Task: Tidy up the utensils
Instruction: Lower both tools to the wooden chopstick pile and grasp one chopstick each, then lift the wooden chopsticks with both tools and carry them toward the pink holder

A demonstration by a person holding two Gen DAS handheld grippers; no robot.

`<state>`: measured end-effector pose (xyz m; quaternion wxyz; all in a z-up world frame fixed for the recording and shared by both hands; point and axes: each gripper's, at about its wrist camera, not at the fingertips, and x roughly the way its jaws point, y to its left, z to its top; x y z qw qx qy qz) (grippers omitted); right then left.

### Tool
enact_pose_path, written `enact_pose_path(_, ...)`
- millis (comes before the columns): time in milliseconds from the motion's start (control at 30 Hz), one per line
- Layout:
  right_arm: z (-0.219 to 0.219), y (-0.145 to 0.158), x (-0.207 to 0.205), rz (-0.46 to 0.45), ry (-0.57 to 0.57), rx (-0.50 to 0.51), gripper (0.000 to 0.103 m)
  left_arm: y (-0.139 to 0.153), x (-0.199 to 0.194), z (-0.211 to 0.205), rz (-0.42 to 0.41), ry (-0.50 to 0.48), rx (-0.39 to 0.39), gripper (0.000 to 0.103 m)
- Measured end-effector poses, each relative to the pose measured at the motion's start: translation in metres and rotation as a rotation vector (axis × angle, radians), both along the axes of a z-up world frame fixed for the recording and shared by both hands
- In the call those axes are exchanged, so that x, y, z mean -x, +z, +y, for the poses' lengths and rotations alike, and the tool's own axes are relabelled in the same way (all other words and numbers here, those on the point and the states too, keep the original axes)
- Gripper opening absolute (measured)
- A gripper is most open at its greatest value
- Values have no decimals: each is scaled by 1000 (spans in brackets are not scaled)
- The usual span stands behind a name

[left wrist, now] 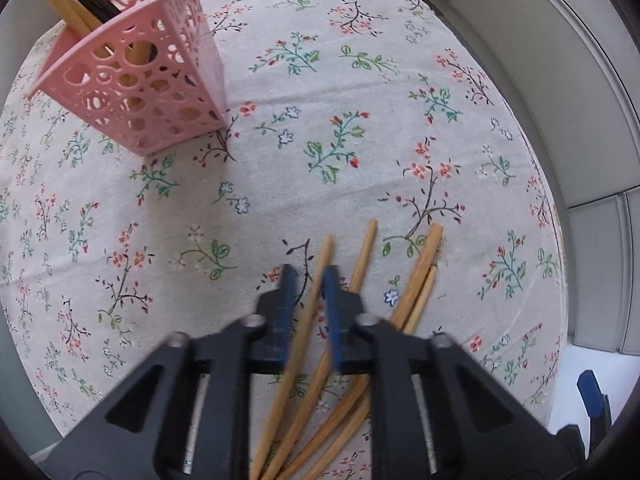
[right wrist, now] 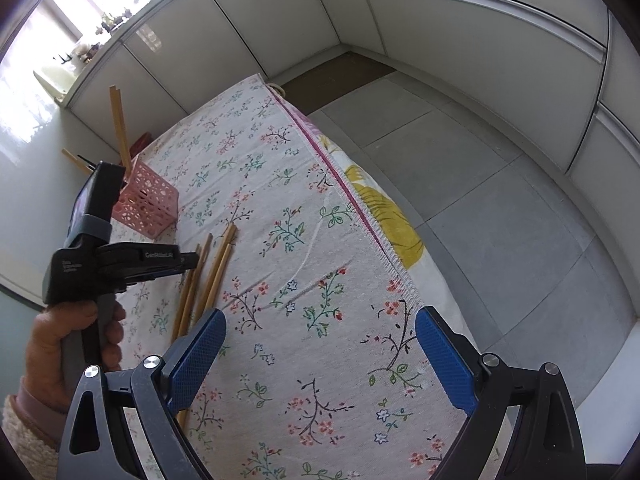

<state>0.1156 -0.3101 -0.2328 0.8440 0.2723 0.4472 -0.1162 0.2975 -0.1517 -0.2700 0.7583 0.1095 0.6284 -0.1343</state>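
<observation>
Looking down its own fingers, the left gripper [left wrist: 308, 280] has its blue pads clamped on one pale wooden chopstick [left wrist: 310, 300] among the loose chopsticks [left wrist: 416, 280] on the floral tablecloth [left wrist: 360, 80]. Only the right view shows the bare hand [right wrist: 68, 344] gripping its handle and the cloth's fringed edge [right wrist: 360, 208]. The pink perforated plastic basket [left wrist: 152, 80] stands well apart. The right gripper [right wrist: 320, 356] hovers wide open over clear cloth.
</observation>
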Motion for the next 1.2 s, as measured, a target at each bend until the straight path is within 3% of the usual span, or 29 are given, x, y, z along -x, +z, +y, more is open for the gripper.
enact_pose_path(233, 3, -2, -6, 11, -6, 29, 97, 5, 11, 34, -41, 53, 73, 6)
enact_pose_path(300, 7, -3, -13, 16, 0, 42, 97, 11, 21, 51, -56, 70, 132, 6)
enact_pose_path(500, 25, -3, -56, 55, 35, 67, 97, 52, 64, 109, -185, 107, 242, 6)
enact_pose_path(600, 33, -12, -88, 118, 34, -2, 96, 79, 79, 131, -249, 110, 287, 6)
enact_pose_path(667, 32, -22, -104, 179, -25, -88, 89, 87, 85, 146, -280, 114, 315, 6)
enact_pose_path(733, 33, -33, -117, 241, -48, -169, 65, 96, 85, 149, -308, 119, 346, 6)
enact_pose_path(833, 41, -47, -132, 328, -35, -200, 47, 102, 85, 158, -342, 125, 387, 6)
enact_pose_path(1033, 59, -45, -143, 343, -51, -128, 47, 113, 84, 173, -351, 122, 448, 6)
enact_pose_path(1200, 83, -42, -152, 370, -59, 21, 44, 118, 86, 185, -360, 136, 458, 6)
